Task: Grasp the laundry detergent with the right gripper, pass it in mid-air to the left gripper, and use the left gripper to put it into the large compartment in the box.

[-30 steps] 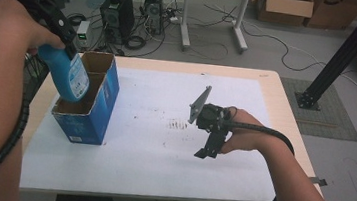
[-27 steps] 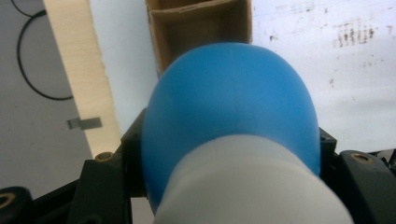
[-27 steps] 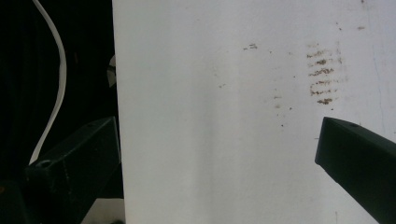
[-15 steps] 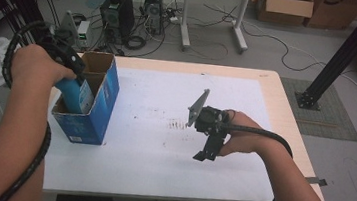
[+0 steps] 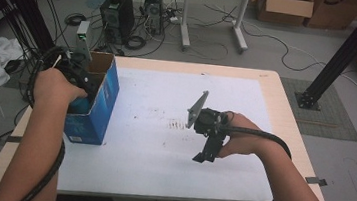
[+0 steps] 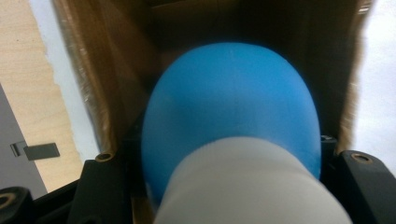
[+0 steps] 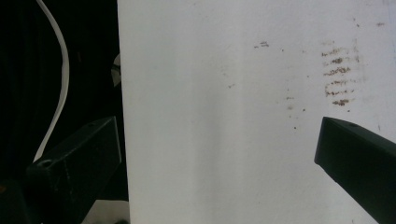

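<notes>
- Left tool point(image 6: 224, 196) clenched on the blue bottle point(image 6: 231, 107), white cap toward the tool, long axis plunging into the open blue box point(image 5: 96, 107).
- No label readable.
- Right tool point(image 7: 219, 154) released above the tabletop point(image 5: 152, 143).

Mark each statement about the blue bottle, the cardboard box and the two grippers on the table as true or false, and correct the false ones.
1. The left gripper is shut on the blue bottle. True.
2. The blue bottle lies flat on the white table top. False: it is held down inside the open box.
3. The right gripper has its jaws apart with nothing between them. True.
4. The box stands near the table's right edge. False: in the high view it stands at the left edge.
5. The right gripper is inside the box. False: it is over the white table top, apart from the box.
</notes>
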The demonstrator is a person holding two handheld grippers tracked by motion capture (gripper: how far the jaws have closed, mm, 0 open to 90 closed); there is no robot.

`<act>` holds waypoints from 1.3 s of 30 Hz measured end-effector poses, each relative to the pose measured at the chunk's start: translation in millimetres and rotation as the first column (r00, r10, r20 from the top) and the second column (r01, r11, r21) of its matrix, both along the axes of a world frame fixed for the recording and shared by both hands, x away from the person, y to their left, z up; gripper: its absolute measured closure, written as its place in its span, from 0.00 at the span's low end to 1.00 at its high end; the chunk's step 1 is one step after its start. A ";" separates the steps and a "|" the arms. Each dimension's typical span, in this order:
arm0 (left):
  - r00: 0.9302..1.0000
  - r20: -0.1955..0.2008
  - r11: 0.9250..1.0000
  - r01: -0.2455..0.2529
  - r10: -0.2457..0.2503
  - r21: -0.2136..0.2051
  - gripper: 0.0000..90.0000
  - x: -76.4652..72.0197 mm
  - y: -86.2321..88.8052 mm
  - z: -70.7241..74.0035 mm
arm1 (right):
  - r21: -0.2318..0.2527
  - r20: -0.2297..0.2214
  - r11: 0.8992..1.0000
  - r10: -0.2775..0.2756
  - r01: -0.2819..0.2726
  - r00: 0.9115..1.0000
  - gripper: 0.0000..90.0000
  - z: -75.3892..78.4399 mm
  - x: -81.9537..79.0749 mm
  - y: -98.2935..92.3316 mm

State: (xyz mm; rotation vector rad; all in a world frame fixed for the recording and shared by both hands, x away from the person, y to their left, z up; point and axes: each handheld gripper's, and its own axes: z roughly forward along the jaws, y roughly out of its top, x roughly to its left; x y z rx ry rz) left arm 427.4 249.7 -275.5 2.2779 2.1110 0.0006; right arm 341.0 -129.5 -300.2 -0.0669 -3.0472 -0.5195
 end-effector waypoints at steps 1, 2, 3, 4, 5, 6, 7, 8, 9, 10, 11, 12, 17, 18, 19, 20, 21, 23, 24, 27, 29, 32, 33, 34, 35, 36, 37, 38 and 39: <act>1.000 0.004 1.000 -0.005 0.005 0.000 0.43 0.3 0.0 -1.6 | 0.000 -0.003 1.000 -0.002 0.002 1.000 0.00 -0.2 0.0 -0.6; 1.000 0.007 1.000 -0.004 0.004 0.004 0.44 0.8 0.2 -3.1 | -0.002 -0.002 1.000 -0.003 0.003 1.000 0.00 -0.3 0.2 -1.3; 1.000 0.003 1.000 -0.002 0.002 0.008 0.43 1.3 0.6 -4.4 | -0.003 -0.001 1.000 -0.005 0.005 1.000 0.00 -0.5 0.6 -2.1; 1.000 0.012 1.000 -0.002 0.002 0.006 0.43 1.6 1.1 -5.5 | -0.002 -0.004 1.000 -0.007 0.007 1.000 0.00 -0.5 0.8 -2.7; 1.000 0.014 1.000 -0.006 0.006 0.004 0.43 2.0 2.3 -6.5 | -0.005 -0.004 1.000 -0.010 0.010 1.000 0.00 -0.4 1.1 -3.2; 1.000 0.013 1.000 -0.007 0.007 0.002 0.43 2.2 3.0 -7.9 | -0.005 -0.004 1.000 -0.010 0.009 1.000 0.00 -0.5 1.3 -3.6; 1.000 0.014 1.000 -0.005 0.005 0.001 0.43 2.4 3.4 -9.2 | -0.004 -0.006 1.000 -0.011 0.011 1.000 0.00 -0.5 1.4 -3.8; 1.000 0.017 1.000 -0.008 0.008 -0.004 0.43 2.6 3.7 -10.6 | -0.004 -0.005 1.000 -0.012 0.012 1.000 0.00 -0.8 1.7 -3.9; 1.000 0.014 1.000 -0.004 0.004 -0.006 0.43 2.9 3.6 -12.1 | -0.006 -0.006 1.000 -0.014 0.014 1.000 0.00 -1.1 2.1 -3.9; 1.000 0.015 1.000 0.000 0.000 -0.007 0.43 3.1 3.2 -13.4 | -0.008 -0.008 1.000 -0.012 0.012 1.000 0.00 -1.4 2.5 -3.6; 1.000 0.022 1.000 -0.001 0.001 -0.007 0.43 3.3 3.0 -13.7 | -0.009 -0.009 1.000 -0.012 0.012 1.000 0.00 -1.6 3.1 -3.3; 1.000 0.024 1.000 0.000 0.000 -0.007 0.43 3.5 2.9 -13.7 | -0.007 -0.007 1.000 -0.014 0.014 1.000 0.00 -2.0 3.4 -2.8; 1.000 0.018 1.000 0.001 -0.001 -0.005 0.43 4.2 2.5 -14.6 | -0.007 -0.012 1.000 -0.013 0.012 1.000 0.00 -3.6 4.9 0.0; 1.000 0.016 1.000 -0.009 0.009 -0.006 0.43 4.4 2.7 -15.1 | -0.006 -0.013 1.000 -0.012 0.012 1.000 0.00 -3.6 5.1 0.2; 1.000 0.016 1.000 -0.009 0.009 -0.006 0.43 4.5 3.1 -14.8 | -0.006 -0.013 1.000 -0.011 0.011 1.000 0.00 -3.8 5.4 0.2; 1.000 0.016 1.000 -0.013 0.013 -0.008 0.43 4.7 3.4 -15.0 | -0.005 -0.013 1.000 -0.013 0.013 1.000 0.00 -4.0 5.6 0.1; 1.000 0.016 1.000 -0.015 0.016 -0.009 0.43 4.8 4.0 -15.0 | -0.004 -0.014 1.000 -0.015 0.015 1.000 0.00 -4.2 6.0 -0.2; 1.000 0.022 1.000 -0.022 0.022 -0.013 0.43 4.8 4.7 -15.3 | 0.000 -0.015 1.000 -0.018 0.018 1.000 0.00 -4.4 6.5 -1.1; 0.999 0.026 1.000 -0.023 0.024 -0.015 0.43 4.8 4.8 -15.2 | -0.001 -0.016 1.000 -0.018 0.018 1.000 0.01 -4.5 6.7 -1.6; 0.999 0.031 1.000 -0.019 0.020 -0.011 0.43 4.9 3.8 -14.8 | 0.001 -0.017 1.000 -0.022 0.022 1.000 0.01 -5.0 6.8 -2.8; 0.999 0.034 1.000 -0.020 0.020 -0.011 0.43 4.9 3.6 -15.2 | 0.003 -0.017 1.000 -0.021 0.021 1.000 0.01 -4.8 6.5 -3.2; 0.999 0.035 1.000 -0.016 0.016 -0.004 0.41 4.8 3.4 -14.7 | 0.003 -0.016 1.000 -0.023 0.023 1.000 0.01 -3.9 6.0 -3.9; 0.999 0.036 1.000 -0.017 0.017 0.000 0.40 4.7 3.1 -14.4 | 0.002 -0.016 1.000 -0.025 0.025 1.000 0.01 -3.4 5.9 -4.0; 0.999 0.036 1.000 -0.019 0.019 -0.002 0.38 4.5 2.9 -14.0 | 0.005 -0.016 1.000 -0.025 0.025 1.000 0.01 -2.9 5.8 -4.2; 0.999 0.034 1.000 -0.017 0.017 -0.004 0.38 4.5 2.3 -13.5 | 0.009 -0.014 1.000 -0.025 0.025 1.000 0.01 -2.5 5.6 -4.4; 0.999 0.037 1.000 -0.018 0.018 -0.006 0.37 4.4 1.9 -12.8 | 0.012 -0.013 1.000 -0.026 0.026 1.000 0.01 -2.0 5.3 -4.5; 0.999 0.036 1.000 -0.017 0.018 -0.005 0.36 4.4 1.8 -11.5 | 0.012 -0.014 1.000 -0.026 0.026 1.000 0.01 -1.7 5.2 -4.7; 0.999 0.042 1.000 -0.021 0.021 -0.002 0.36 4.2 1.3 -10.5 | 0.013 -0.014 1.000 -0.026 0.026 1.000 0.01 -1.6 4.9 -4.8; 0.999 0.046 1.000 -0.019 0.019 -0.003 0.35 4.2 0.9 -9.0 | 0.013 -0.014 1.000 -0.024 0.025 1.000 0.01 -1.6 5.0 -4.9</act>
